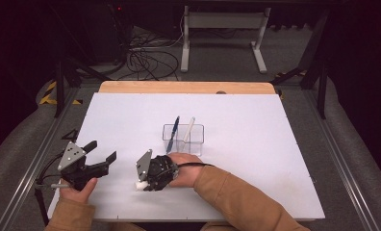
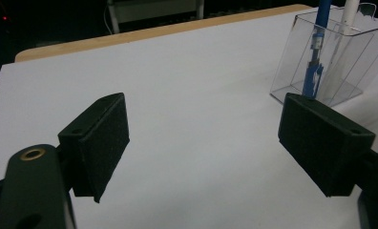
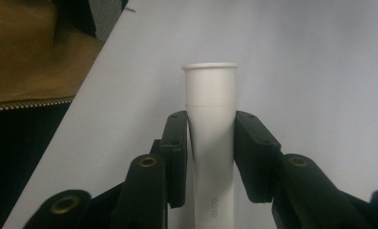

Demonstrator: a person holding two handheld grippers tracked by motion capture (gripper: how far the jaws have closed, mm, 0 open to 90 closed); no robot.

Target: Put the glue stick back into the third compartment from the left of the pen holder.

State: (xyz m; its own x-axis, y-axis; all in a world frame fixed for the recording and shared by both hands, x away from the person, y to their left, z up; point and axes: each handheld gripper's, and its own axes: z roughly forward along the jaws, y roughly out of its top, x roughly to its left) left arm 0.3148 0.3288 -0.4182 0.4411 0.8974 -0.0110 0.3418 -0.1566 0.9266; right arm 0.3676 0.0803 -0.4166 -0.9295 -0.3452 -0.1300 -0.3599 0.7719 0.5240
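A person sits at a white table (image 1: 256, 159) with a two-jaw gripper in each hand. The right gripper (image 3: 211, 148), seen low and just left of centre in the high view, has its jaws pressed together on a white pen (image 3: 211, 143), one pad on each side of the barrel. In the right gripper view the pen rises up the middle of the frame from the bottom edge, and its long axis runs straight along the jaws. A flat, slightly flared end points toward the top of the frame, past the jaw tips. Faint grey lettering shows low on the barrel. In the high view only a small white end of the pen shows at the gripper's lower left. The pen looks like smooth, stiff plastic, probably light and somewhat slippery. A grip across the barrel near its middle, as here, should keep it from swinging. Whether it rests on the table or is lifted cannot be told. The left gripper (image 1: 99, 156), in the lower left of the high view, has its jaws spread wide apart with nothing between them. In the centre of the high view stands a clear box (image 1: 184, 139). A blue pen (image 1: 173, 132) and a second white pen (image 1: 188, 129) stand in it, leaning toward the top of the frame.
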